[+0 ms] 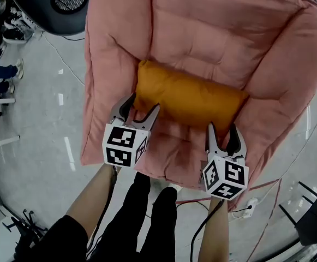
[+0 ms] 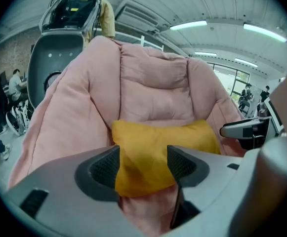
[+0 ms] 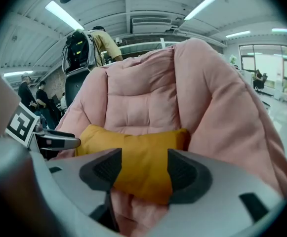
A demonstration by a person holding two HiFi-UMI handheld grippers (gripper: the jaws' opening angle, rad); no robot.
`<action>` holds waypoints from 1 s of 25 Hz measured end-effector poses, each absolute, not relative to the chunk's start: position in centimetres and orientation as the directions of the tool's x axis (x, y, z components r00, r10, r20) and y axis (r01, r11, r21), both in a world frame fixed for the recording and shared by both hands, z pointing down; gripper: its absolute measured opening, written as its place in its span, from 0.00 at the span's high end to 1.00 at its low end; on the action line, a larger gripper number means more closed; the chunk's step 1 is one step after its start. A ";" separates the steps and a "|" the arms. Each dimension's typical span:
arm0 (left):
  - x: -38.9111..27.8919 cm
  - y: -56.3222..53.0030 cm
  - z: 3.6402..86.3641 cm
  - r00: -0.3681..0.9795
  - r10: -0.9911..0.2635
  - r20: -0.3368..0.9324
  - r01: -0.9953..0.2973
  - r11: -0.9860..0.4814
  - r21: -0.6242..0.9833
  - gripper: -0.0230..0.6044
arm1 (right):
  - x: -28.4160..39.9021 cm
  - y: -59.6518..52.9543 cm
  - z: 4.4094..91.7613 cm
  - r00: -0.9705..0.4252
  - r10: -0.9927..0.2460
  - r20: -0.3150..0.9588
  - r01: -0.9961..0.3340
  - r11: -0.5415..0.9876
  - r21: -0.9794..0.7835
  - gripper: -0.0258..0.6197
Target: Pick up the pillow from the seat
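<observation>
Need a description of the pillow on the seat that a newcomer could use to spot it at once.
Find the big pink quilted chair that fills most of the head view. Across its seat, at the foot of the backrest, lies the pillow, a plump oblong cushion. It is the only mustard-orange thing against all that pink.

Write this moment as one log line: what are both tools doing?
stage: before grasp | pillow: lying on pink seat | left tool: open, at left end | right tool: open, at right end | held: nothing
</observation>
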State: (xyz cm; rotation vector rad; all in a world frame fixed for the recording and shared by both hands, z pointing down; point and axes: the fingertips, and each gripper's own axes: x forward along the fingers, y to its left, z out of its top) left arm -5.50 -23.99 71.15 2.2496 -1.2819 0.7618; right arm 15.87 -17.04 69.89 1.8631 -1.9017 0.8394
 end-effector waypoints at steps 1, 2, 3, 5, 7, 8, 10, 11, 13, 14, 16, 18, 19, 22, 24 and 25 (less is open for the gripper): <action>-5.6 -24.2 71.4 0.415 -0.634 0.653 -0.876 -0.472 0.099 0.51 | 16.0 -17.2 70.2 -0.074 -0.778 0.624 -0.985 -0.041 -0.168 0.53; -5.7 -24.5 71.7 0.411 -0.636 0.654 -0.879 -0.468 0.097 0.51 | 16.0 -17.4 70.5 -0.074 -0.777 0.625 -0.985 -0.042 -0.168 0.53; -5.8 -24.7 72.0 0.408 -0.635 0.656 -0.880 -0.464 0.098 0.51 | 16.0 -17.6 70.8 -0.074 -0.775 0.628 -0.985 -0.042 -0.167 0.52; -5.8 -24.9 72.6 0.407 -0.630 0.662 -0.881 -0.462 0.101 0.50 | 16.0 -17.7 71.5 -0.070 -0.768 0.637 -0.985 -0.045 -0.164 0.52; -5.7 -24.8 72.9 0.405 -0.626 0.666 -0.880 -0.464 0.098 0.50 | 16.4 -17.7 72.0 -0.065 -0.763 0.643 -0.984 -0.057 -0.167 0.52; -5.6 -24.8 73.1 0.403 -0.626 0.667 -0.880 -0.465 0.095 0.50 | 16.6 -17.8 72.3 -0.063 -0.760 0.647 -0.984 -0.060 -0.167 0.51; -5.4 -25.0 73.4 0.398 -0.627 0.669 -0.880 -0.467 0.086 0.50 | 16.9 -18.1 72.8 -0.058 -0.751 0.658 -0.986 -0.057 -0.153 0.51; -5.4 -25.2 73.5 0.395 -0.627 0.672 -0.880 -0.469 0.080 0.49 | 17.0 -18.2 73.1 -0.056 -0.745 0.664 -0.988 -0.054 -0.144 0.51; -5.5 -25.4 73.9 0.388 -0.623 0.679 -0.880 -0.471 0.071 0.48 | 17.1 -18.3 73.8 -0.055 -0.733 0.678 -0.989 -0.051 -0.135 0.51; -5.5 -25.5 74.1 0.386 -0.620 0.683 -0.880 -0.469 0.071 0.48 | 17.1 -18.4 74.2 -0.056 -0.726 0.685 -0.989 -0.052 -0.135 0.50; -5.5 -25.6 74.5 0.383 -0.615 0.689 -0.881 -0.467 0.073 0.48 | 17.2 -18.4 74.8 -0.058 -0.718 0.694 -0.989 -0.054 -0.138 0.50; -5.2 -25.8 74.8 0.382 -0.608 0.696 -0.880 -0.469 0.073 0.47 | 17.4 -18.6 75.3 -0.058 -0.714 0.697 -0.989 -0.055 -0.139 0.49; -5.1 -25.9 75.0 0.381 -0.606 0.698 -0.880 -0.470 0.072 0.47 | 17.5 -18.8 75.4 -0.059 -0.714 0.698 -0.989 -0.055 -0.140 0.49; -4.7 -26.0 75.4 0.382 -0.598 0.704 -0.878 -0.472 0.075 0.47 | 17.8 -18.9 75.7 -0.074 -0.715 0.695 -0.987 -0.047 -0.154 0.49; -4.5 -26.1 75.8 0.386 -0.595 0.705 -0.878 -0.472 0.082 0.47 | 17.9 -19.0 76.0 -0.087 -0.716 0.692 -0.985 -0.042 -0.167 0.49; -4.4 -26.2 76.0 0.387 -0.593 0.706 -0.877 -0.473 0.084 0.47 | 17.9 -19.1 76.2 -0.089 -0.715 0.694 -0.985 -0.041 -0.168 0.49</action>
